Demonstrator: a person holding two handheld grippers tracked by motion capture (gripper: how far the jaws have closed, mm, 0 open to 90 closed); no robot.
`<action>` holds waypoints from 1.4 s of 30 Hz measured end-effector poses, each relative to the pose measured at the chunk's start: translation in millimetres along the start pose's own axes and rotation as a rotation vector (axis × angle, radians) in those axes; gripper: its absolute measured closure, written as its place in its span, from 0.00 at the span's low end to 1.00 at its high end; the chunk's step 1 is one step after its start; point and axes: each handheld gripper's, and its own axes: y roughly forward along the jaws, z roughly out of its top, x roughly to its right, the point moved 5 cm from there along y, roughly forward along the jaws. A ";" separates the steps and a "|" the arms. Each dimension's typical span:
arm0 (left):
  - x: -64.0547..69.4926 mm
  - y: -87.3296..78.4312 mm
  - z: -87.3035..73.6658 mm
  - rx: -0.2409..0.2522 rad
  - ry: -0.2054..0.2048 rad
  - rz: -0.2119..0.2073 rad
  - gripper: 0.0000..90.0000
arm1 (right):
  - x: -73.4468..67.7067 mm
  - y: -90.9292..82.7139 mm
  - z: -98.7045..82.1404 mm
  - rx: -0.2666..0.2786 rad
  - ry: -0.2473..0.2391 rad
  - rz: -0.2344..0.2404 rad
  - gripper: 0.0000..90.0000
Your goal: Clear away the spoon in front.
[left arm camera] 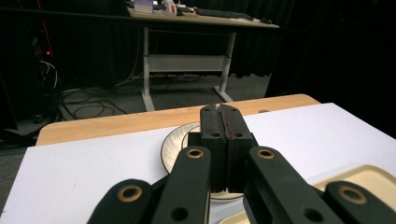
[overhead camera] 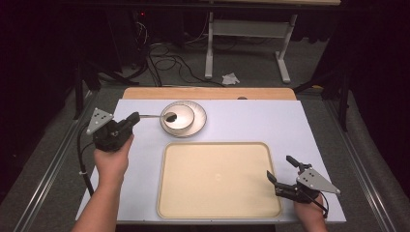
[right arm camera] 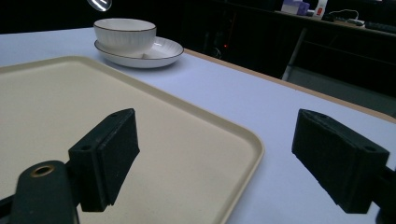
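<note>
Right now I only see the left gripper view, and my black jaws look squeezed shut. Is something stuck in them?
Observer: Yes. In the high view, the left hand-held gripper holds a spoon by its handle.
Operator: Where's the scoopy end?
Observer: Above the white bowl, which sits on a plate.
Operator: And my other hand-held gripper?
Observer: The right hand-held gripper is open, by the right front corner of the beige tray.
</note>
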 end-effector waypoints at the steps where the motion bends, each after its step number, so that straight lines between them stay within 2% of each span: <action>1: 0.2 -1.7 -1.0 0.000 0.000 -0.003 0.99 | 0.2 0.1 0.2 0.006 -0.001 0.001 0.17; 6: 4.0 -10.4 -9.6 0.003 0.015 -0.006 0.99 | 0.4 -0.5 0.9 0.008 -0.013 -0.006 0.17; 11: 7.9 -13.2 -16.7 0.008 0.012 -0.022 0.99 | 0.7 -0.7 0.4 0.007 -0.012 -0.006 0.17; 14: 12.1 -15.8 -21.8 0.011 0.008 -0.035 0.99 | 1.0 -1.4 0.5 0.008 -0.003 -0.009 0.17; 21: 22.9 -22.7 -28.4 0.017 0.026 -0.054 0.99 | 0.9 -0.9 0.5 0.009 -0.007 -0.004 0.17; 29: 41.3 -27.9 -38.8 0.017 0.048 -0.101 0.99 | 0.8 -1.5 0.8 0.009 -0.005 -0.007 0.17; 36: 60.2 -28.4 -55.8 -0.001 0.075 -0.146 0.99 | 0.7 -1.1 0.7 0.011 -0.014 -0.004 0.17; 42: 75.9 -31.5 -68.6 0.017 0.090 -0.195 0.99 | 0.7 -0.5 0.4 0.010 -0.020 -0.005 0.17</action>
